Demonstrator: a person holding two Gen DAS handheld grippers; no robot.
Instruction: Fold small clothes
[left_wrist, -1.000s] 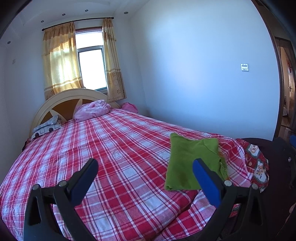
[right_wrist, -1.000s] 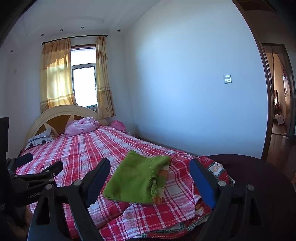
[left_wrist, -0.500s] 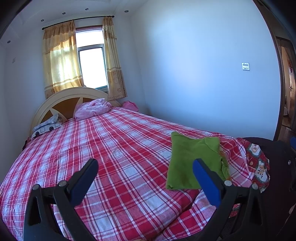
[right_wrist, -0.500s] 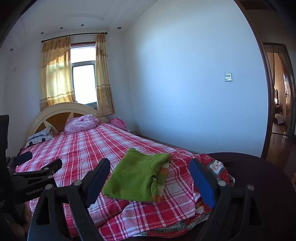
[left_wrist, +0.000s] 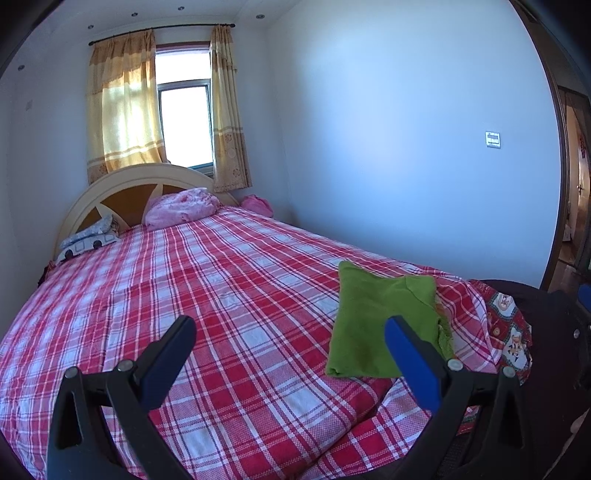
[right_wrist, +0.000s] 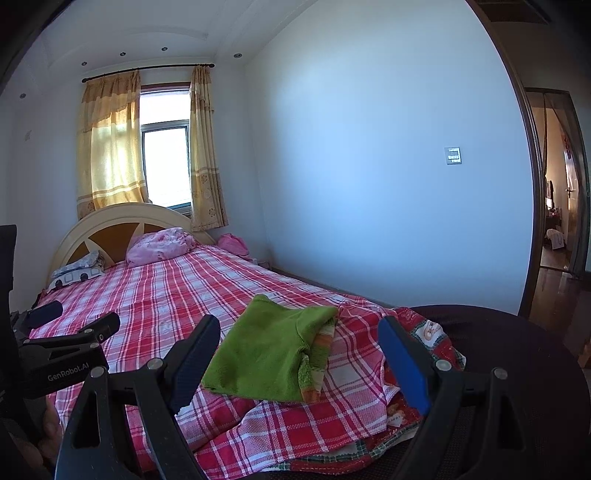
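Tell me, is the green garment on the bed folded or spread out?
Folded. The green garment lies as a compact layered rectangle on the checked bedsheet, doubled edges showing at its right side.

Folded green garment (left_wrist: 384, 325) on plaid bedspread (left_wrist: 221, 295) (near corner) — left gripper (left_wrist: 291, 347) agape.

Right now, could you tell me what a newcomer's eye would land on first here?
The folded bright green knit garment stands out on the near corner of the red-and-white checked bedspread. Behind, sunlit yellow curtains frame a window above the cream headboard. Both grippers hang open in front of it.
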